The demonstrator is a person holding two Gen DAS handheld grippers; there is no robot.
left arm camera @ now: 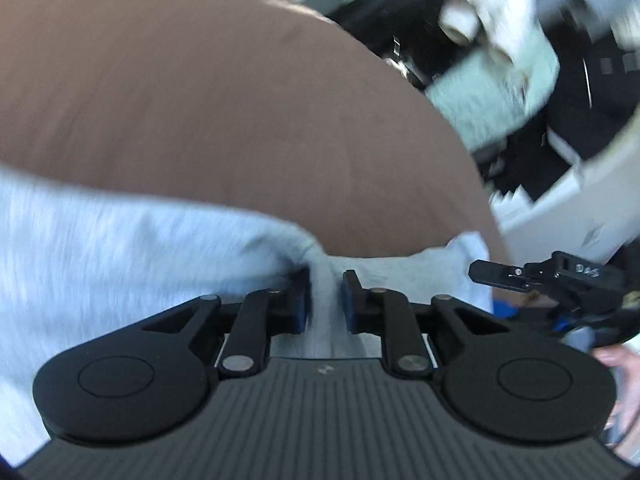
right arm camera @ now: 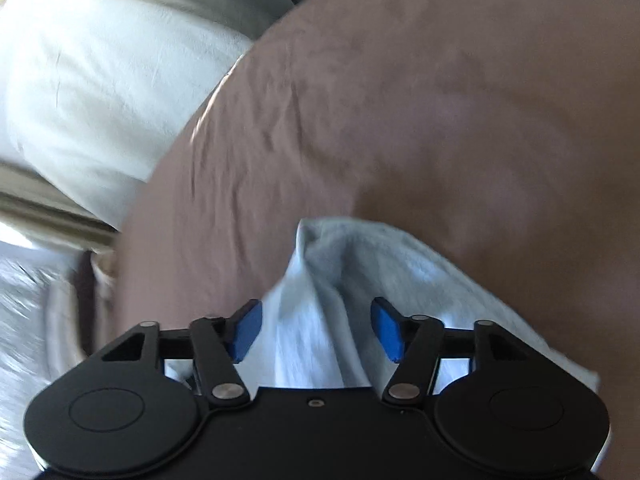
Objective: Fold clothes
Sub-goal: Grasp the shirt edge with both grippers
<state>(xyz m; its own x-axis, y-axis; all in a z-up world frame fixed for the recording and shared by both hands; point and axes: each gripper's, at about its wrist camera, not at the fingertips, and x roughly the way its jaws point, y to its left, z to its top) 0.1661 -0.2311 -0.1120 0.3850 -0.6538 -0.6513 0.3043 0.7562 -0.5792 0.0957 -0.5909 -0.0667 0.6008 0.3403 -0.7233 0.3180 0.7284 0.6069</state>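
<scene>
Left wrist view: a brown bedsheet (left arm camera: 200,100) fills the frame from 9 to 1 o'clock, with blurred clutter and a pale green cloth (left arm camera: 492,96) at 2 o'clock. The left gripper (left arm camera: 326,300) is clenched on a fold of the light grey garment (left arm camera: 120,248) at 6 o'clock. Right wrist view: the right gripper (right arm camera: 316,330) stands released astride a ridge of the garment, pads clear; a white pillow (right arm camera: 100,92) lies at 10 o'clock.
</scene>
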